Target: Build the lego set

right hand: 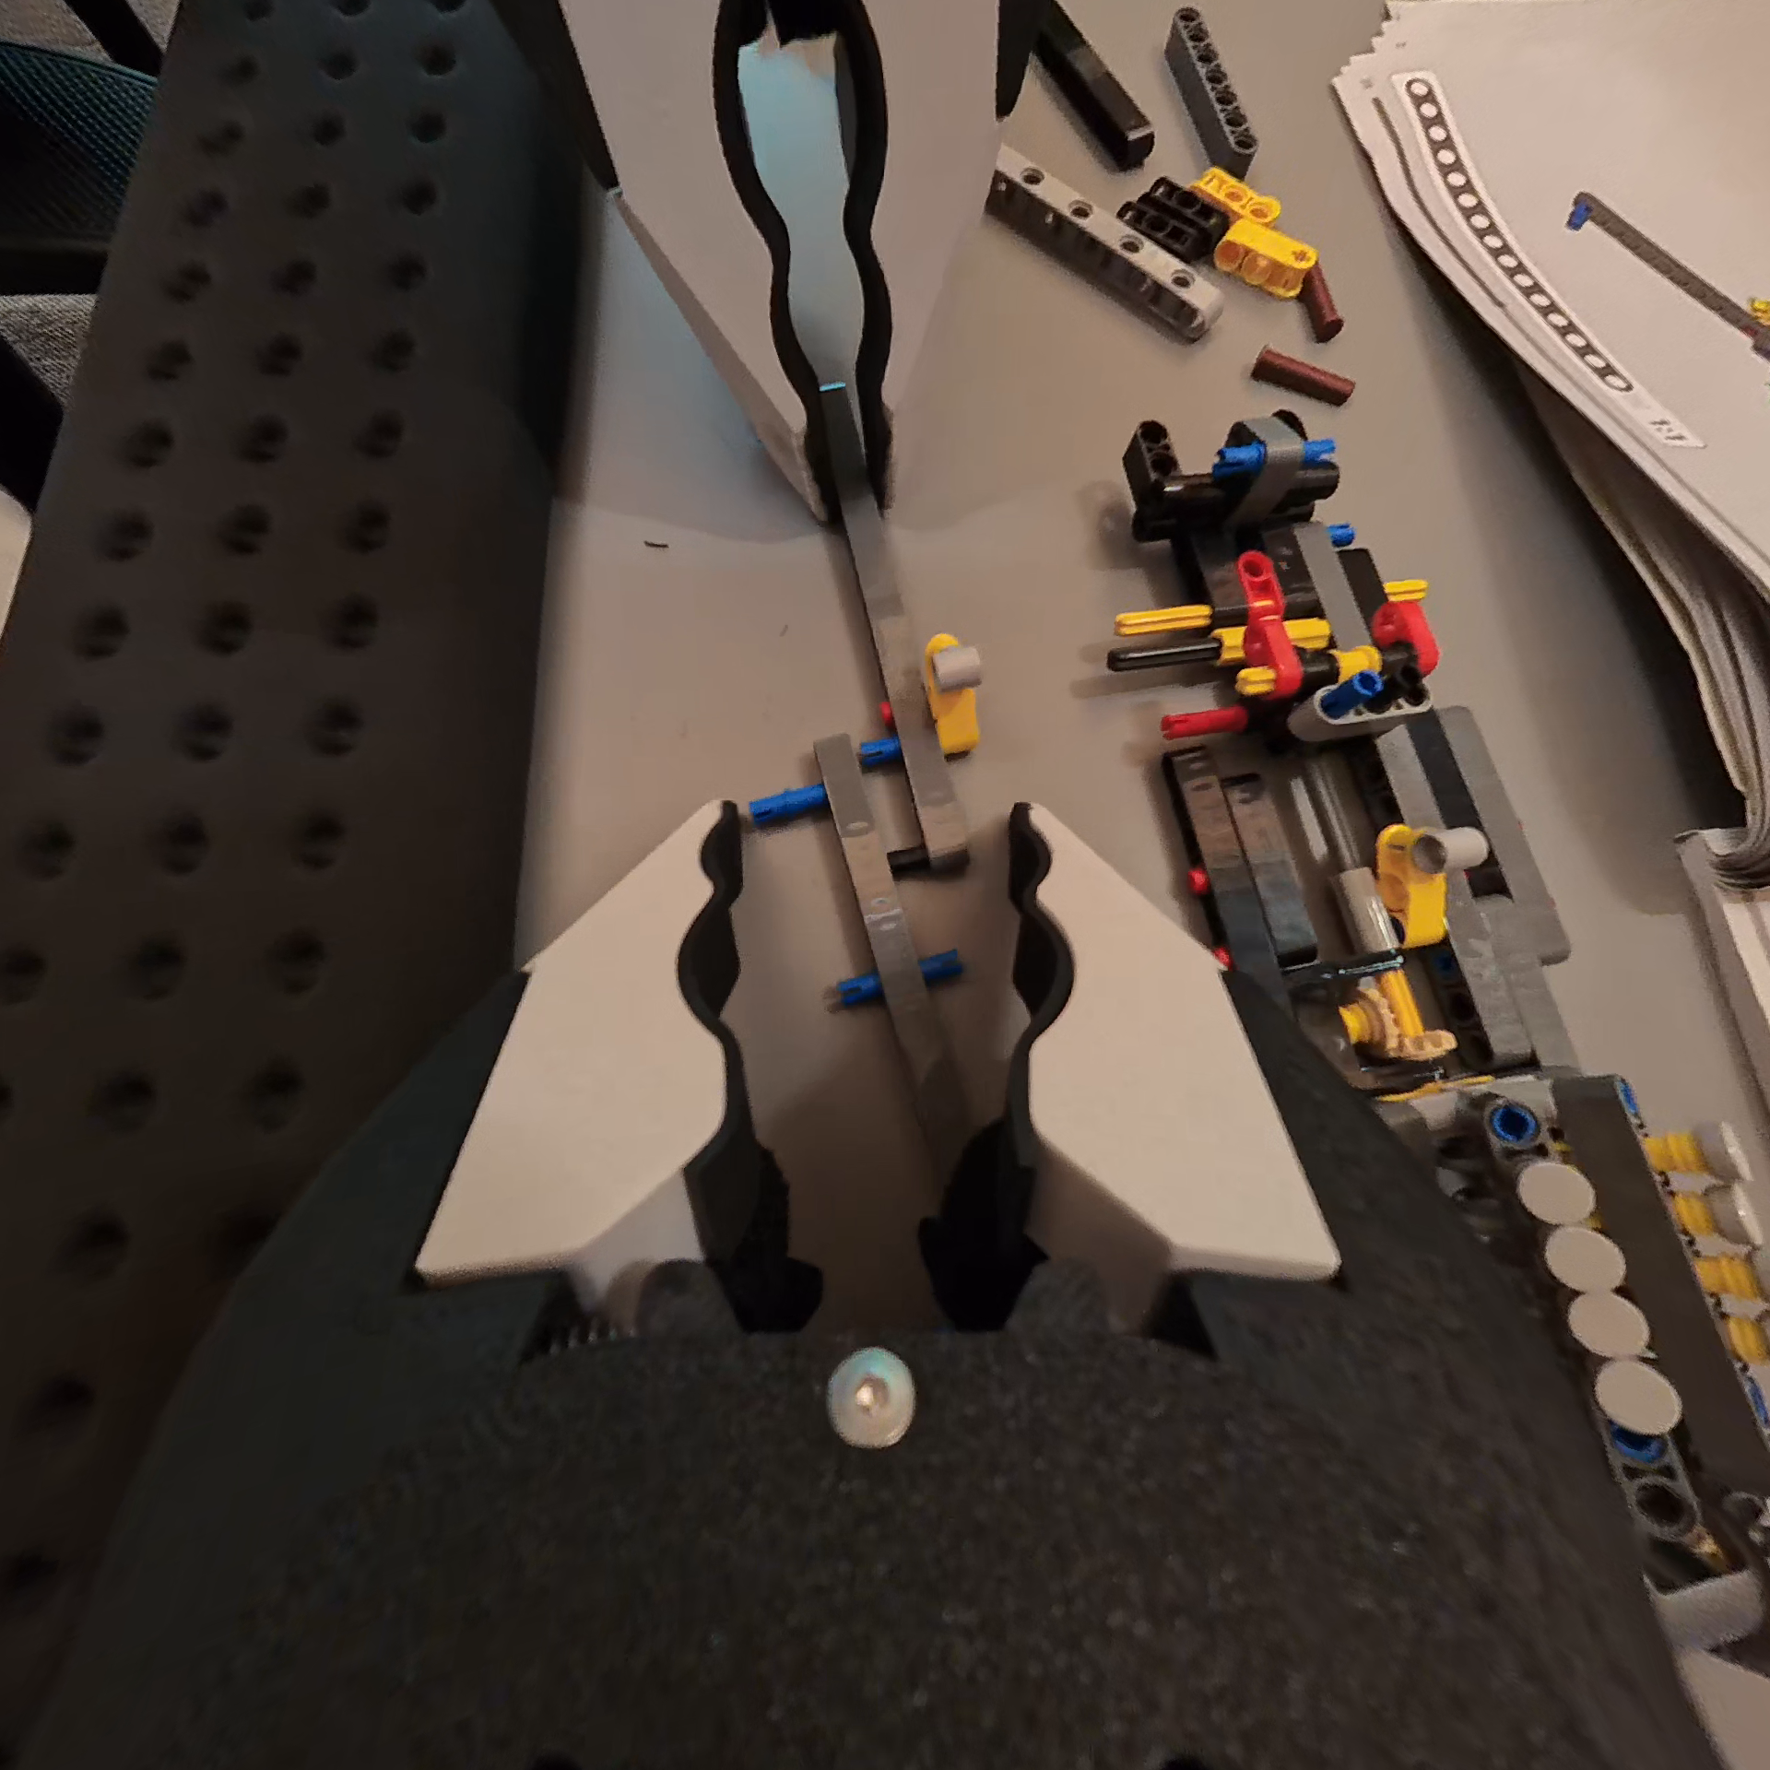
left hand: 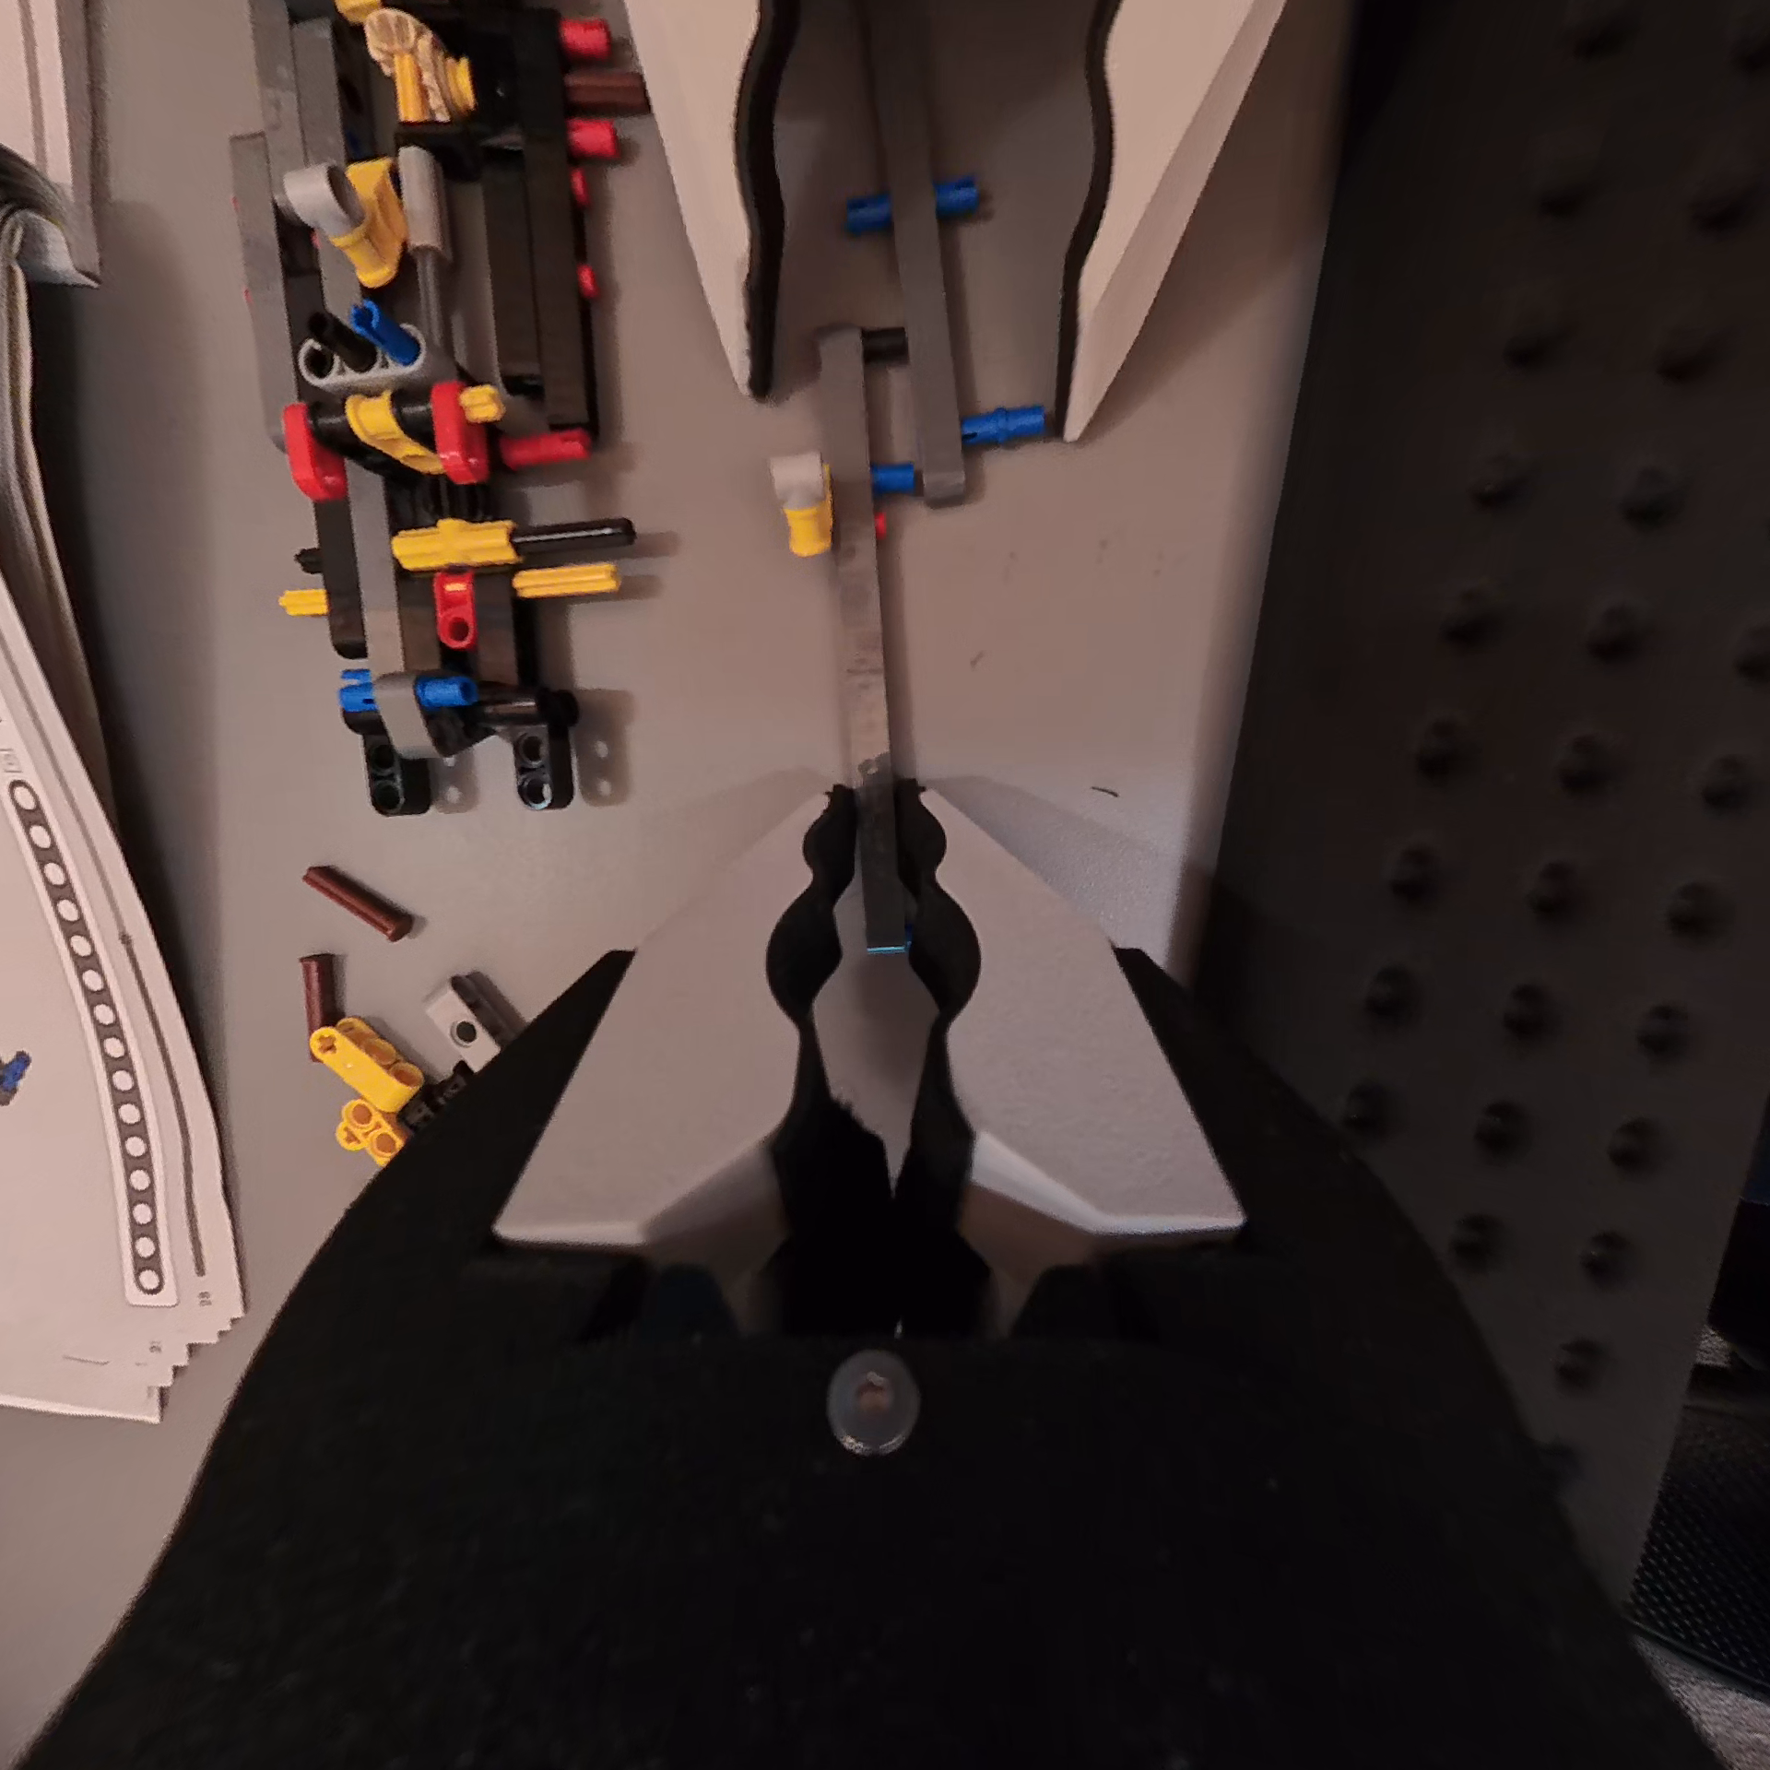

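A thin sub-assembly lies on the grey table: a long grey beam [left hand: 862, 623] joined by a black pin to a second grey beam [left hand: 924, 287] that carries blue pins. A yellow-and-grey connector [left hand: 803, 498] sits on its side. My left gripper [left hand: 876, 795] is shut on the near end of the long beam. My right gripper [right hand: 873, 833] is open, its fingers either side of the second beam [right hand: 886, 948] without touching it. In the right wrist view the left gripper [right hand: 848, 479] pinches the long beam's [right hand: 886, 623] far end. The right gripper [left hand: 915, 402] also shows in the left wrist view.
The larger black, grey, red and yellow lego build [left hand: 431, 431] [right hand: 1341, 766] lies beside the sub-assembly. Loose yellow connectors [left hand: 374, 1063] [right hand: 1245, 230], brown pins [left hand: 356, 900] and spare beams [right hand: 1101, 249] lie near the instruction sheets [left hand: 96, 1054] [right hand: 1580, 287]. A dark perforated panel [left hand: 1532, 766] [right hand: 239, 575] borders the other side. The gap from one gripper's tips to the other's is roughly 8 cm.
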The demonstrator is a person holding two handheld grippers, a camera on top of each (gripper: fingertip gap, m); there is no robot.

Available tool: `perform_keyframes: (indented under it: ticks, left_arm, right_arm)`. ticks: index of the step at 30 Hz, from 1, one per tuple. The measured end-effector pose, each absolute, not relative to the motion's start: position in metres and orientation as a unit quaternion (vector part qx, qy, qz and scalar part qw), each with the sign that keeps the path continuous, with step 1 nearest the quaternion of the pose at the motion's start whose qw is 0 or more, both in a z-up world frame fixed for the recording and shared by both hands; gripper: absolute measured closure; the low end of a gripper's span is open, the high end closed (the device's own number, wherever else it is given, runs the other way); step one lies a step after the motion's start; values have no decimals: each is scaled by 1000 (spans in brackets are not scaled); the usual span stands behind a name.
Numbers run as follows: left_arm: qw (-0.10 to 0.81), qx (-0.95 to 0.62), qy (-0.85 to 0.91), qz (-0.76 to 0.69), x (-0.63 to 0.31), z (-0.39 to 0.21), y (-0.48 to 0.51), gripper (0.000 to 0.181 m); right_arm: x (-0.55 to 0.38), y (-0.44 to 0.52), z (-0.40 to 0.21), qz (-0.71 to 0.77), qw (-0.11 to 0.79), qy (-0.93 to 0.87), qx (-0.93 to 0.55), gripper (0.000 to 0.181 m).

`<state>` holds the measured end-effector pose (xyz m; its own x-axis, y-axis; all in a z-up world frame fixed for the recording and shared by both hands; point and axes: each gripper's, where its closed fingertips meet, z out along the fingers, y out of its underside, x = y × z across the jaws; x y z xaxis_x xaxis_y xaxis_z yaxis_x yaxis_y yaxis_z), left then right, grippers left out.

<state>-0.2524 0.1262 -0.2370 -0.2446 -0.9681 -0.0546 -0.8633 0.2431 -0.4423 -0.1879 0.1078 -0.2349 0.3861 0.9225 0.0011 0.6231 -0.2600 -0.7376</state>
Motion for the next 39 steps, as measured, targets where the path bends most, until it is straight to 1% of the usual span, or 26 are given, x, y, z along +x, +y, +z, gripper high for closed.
perform_keyframes:
  ticks: [6,12,20,26,27,30,35,36,39]
  left_arm:
    - [154,-592,775,-160,-251,-237,124,174]
    - [154,-587,776,-169,-250,-237,122,174]
    - [146,-580,785,-163,-250,-237,122,174]
    - [148,-579,785,-160,-250,-237,122,174]
    - [148,-579,785,-160,-250,-237,122,174]
    - [150,-578,785,-163,-249,-237,121,174]
    - [155,-580,783,-161,-249,-237,122,174]
    - [160,-582,782,-158,-248,-236,122,173]
    - [174,-593,762,-194,-235,-232,118,152]
  right_arm:
    - [-189,112,-235,220,337,-506,-763,134]
    - [-185,108,-234,220,331,-520,-756,135]
    - [-176,106,-220,264,328,-512,-749,137]
    - [-171,108,-234,226,301,-555,-742,139]
    - [-174,108,-235,225,302,-560,-738,141]
    - [-179,108,-234,215,313,-568,-730,158]
    - [-179,109,-235,224,313,-561,-733,159]
    - [-179,109,-235,225,314,-560,-733,159]
    - [-179,109,-235,228,315,-560,-731,158]
